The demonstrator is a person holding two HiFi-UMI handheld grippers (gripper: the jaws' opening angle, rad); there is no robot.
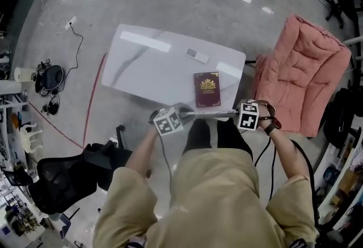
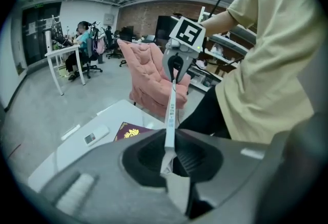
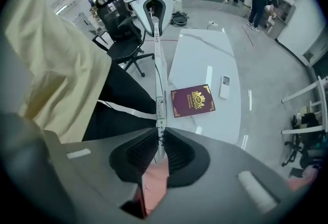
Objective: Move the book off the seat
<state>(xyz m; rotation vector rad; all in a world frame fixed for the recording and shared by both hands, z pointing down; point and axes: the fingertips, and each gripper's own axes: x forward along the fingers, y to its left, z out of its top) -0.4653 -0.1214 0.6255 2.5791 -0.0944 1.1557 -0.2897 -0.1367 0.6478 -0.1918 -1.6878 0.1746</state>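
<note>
The dark red book (image 1: 207, 89) with a gold crest lies flat on the white table (image 1: 153, 65), near its front edge; it also shows in the gripper views (image 2: 128, 132) (image 3: 193, 100). The pink cushioned seat (image 1: 300, 71) stands to the right of the table with nothing on it. A thin white strip (image 1: 210, 113) is stretched between my two grippers just in front of the table. My left gripper (image 2: 169, 159) is shut on one end of the strip (image 2: 171, 110). My right gripper (image 3: 158, 143) is shut on the other end (image 3: 159, 74).
A small white remote (image 1: 198, 55) lies on the table beyond the book. A black office chair (image 1: 62, 176) stands at my left. Cables and gear (image 1: 48, 79) lie on the floor at far left. More chairs and shelves crowd the right edge.
</note>
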